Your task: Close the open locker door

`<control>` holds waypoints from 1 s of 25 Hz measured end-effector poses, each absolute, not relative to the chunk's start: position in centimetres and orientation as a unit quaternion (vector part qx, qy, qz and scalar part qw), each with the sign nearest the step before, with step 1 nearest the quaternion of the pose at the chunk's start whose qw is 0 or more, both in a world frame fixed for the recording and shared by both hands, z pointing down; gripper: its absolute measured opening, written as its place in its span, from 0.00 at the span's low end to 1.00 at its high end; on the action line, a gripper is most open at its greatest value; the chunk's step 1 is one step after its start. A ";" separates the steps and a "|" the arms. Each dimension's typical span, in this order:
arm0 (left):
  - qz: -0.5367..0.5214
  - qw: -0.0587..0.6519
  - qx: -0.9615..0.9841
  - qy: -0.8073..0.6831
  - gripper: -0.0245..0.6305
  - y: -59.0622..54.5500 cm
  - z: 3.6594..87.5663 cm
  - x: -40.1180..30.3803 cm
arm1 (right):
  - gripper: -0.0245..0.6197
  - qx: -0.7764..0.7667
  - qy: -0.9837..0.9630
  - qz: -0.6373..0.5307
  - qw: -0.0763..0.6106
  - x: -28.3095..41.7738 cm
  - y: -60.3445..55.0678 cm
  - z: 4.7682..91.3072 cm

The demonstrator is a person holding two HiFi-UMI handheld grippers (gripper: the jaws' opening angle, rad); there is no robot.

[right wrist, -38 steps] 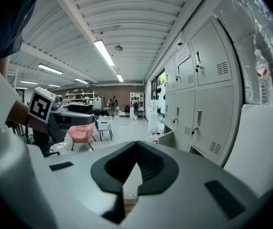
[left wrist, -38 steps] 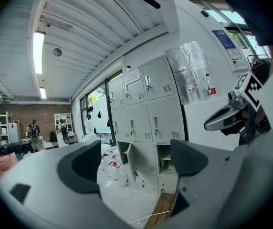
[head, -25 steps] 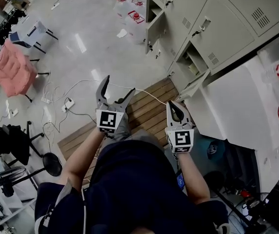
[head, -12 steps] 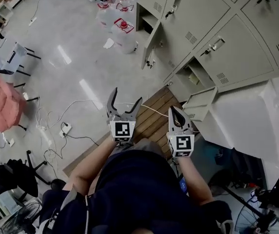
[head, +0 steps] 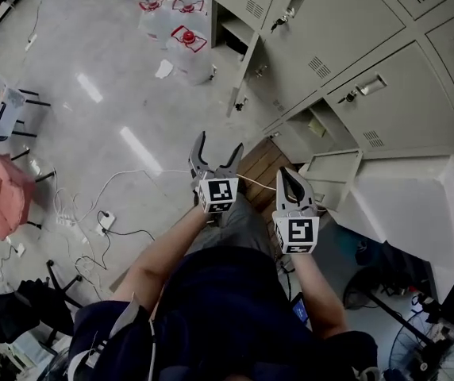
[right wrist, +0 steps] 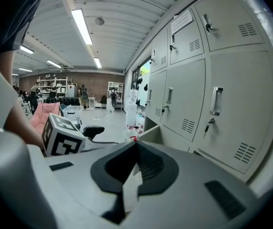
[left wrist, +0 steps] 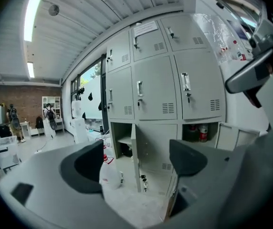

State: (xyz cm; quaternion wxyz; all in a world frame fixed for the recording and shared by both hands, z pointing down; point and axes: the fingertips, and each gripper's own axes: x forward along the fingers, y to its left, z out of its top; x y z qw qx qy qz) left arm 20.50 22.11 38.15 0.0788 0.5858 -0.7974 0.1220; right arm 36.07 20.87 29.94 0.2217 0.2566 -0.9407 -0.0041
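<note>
1. Locker door (head: 334, 175): bottom row of the locker bank (head: 386, 70), swung well out from its compartment (head: 306, 129), just ahead of the right gripper. A second door (head: 241, 68), farther along the same row, also stands ajar; which of the two the task means cannot be told.
2. Progress: neither door is touched by a gripper, and both are far from flush. Judged as the approach stage, with no closing done.
3. Right gripper (head: 289, 182): jaws pressed together with nothing between them, tips pointing towards the near door's lower edge but apart from it.
4. Left gripper (head: 217, 153): jaws spread and empty. Only the floor and the lockers show through the gap.
5. Remaining work, as judged: reach the door's free edge, push it round on its hinge, and press it flush with the neighbouring fronts.
6. Surroundings: a wooden pallet (head: 252, 169) lies beneath the grippers, and water jugs (head: 186, 36) stand on the floor near the far door.
</note>
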 end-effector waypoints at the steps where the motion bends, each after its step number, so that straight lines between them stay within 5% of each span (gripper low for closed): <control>1: 0.123 0.084 0.584 -0.798 0.70 21.2 39.1 20.5 | 0.03 0.257 -0.940 -0.003 0.222 35.9 20.3 30.4; 25: 0.123 0.185 0.427 -0.877 0.50 6.5 64.6 16.0 | 0.03 0.190 -0.955 0.038 0.225 33.8 10.8 44.3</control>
